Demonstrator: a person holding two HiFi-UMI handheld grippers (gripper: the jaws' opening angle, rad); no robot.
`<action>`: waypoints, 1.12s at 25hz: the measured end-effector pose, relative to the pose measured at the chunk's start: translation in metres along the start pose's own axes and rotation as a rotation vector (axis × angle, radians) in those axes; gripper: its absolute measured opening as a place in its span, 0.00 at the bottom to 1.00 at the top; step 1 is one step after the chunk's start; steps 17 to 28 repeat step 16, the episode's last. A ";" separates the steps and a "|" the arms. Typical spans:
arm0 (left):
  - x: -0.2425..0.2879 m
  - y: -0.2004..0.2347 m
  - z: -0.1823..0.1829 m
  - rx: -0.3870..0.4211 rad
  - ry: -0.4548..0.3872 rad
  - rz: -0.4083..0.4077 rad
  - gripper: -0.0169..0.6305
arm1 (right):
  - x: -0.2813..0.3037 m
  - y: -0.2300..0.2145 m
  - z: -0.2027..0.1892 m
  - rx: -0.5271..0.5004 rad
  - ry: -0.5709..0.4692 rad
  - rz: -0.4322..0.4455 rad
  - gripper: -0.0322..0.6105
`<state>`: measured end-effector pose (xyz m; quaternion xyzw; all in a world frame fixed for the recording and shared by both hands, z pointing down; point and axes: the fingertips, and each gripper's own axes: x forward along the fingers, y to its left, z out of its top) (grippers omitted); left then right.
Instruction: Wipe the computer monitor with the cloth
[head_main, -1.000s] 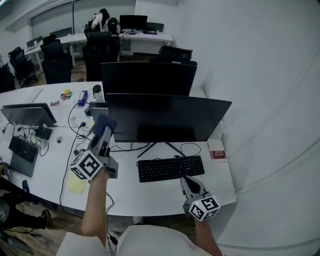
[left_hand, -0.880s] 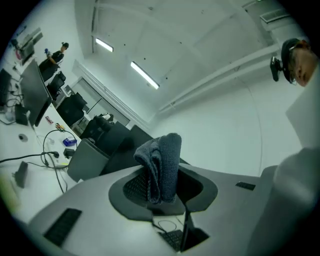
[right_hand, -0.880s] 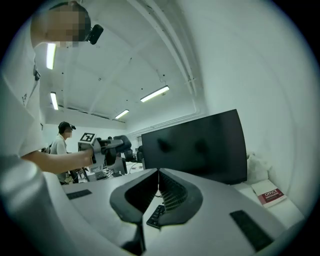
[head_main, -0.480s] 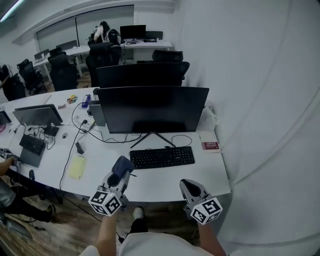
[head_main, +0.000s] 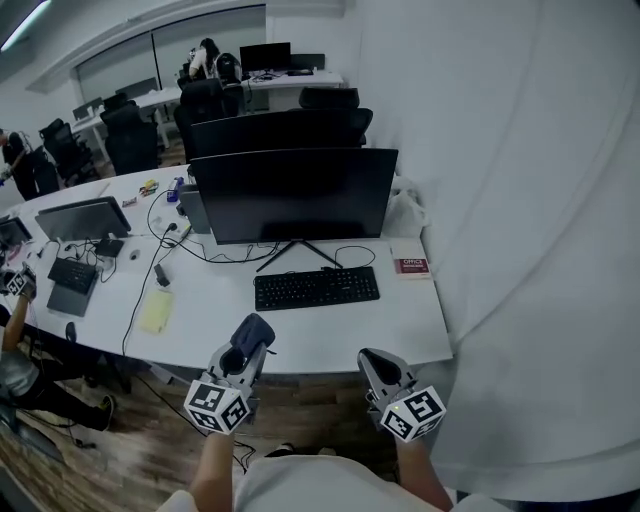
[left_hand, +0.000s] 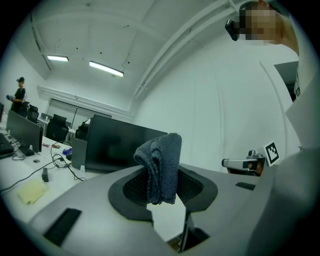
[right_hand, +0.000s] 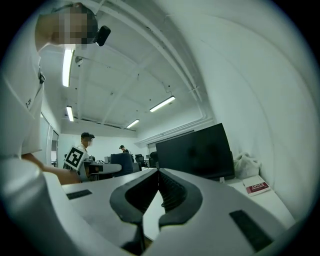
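Observation:
The black computer monitor (head_main: 293, 193) stands on the white desk (head_main: 330, 328), its screen dark; it also shows in the left gripper view as the monitor (left_hand: 117, 146) and in the right gripper view as the monitor (right_hand: 196, 151). A folded blue-grey cloth (left_hand: 160, 165) sticks up between the jaws of my left gripper (left_hand: 162, 192), which is shut on it. In the head view that left gripper (head_main: 250, 340) hangs off the desk's front edge with the cloth (head_main: 253, 329) at its tip, well short of the screen. My right gripper (head_main: 374, 364) is beside it, shut and empty, its jaws (right_hand: 159, 187) touching.
A black keyboard (head_main: 316, 288) lies before the monitor's stand, a red-and-white book (head_main: 410, 265) and a white bag (head_main: 404, 213) to its right. Cables, a yellow notepad (head_main: 156, 311), a second monitor (head_main: 85, 219) and keyboard sit at left. More desks, chairs and people are behind.
My left gripper with the cloth has drawn back from the monitor's left side to below the desk's front edge. The view has backed away from the desk. The right gripper has hardly moved.

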<state>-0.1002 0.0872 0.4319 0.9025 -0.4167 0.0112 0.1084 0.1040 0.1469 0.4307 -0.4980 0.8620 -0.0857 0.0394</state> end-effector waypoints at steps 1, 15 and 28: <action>-0.001 -0.002 -0.001 -0.005 0.000 -0.007 0.22 | -0.002 0.002 0.001 -0.003 -0.001 -0.005 0.08; -0.035 0.010 0.003 0.000 0.015 -0.060 0.22 | 0.012 0.046 -0.009 -0.014 0.021 -0.023 0.08; -0.037 0.013 0.004 0.003 0.014 -0.063 0.22 | 0.014 0.049 -0.010 -0.015 0.022 -0.023 0.08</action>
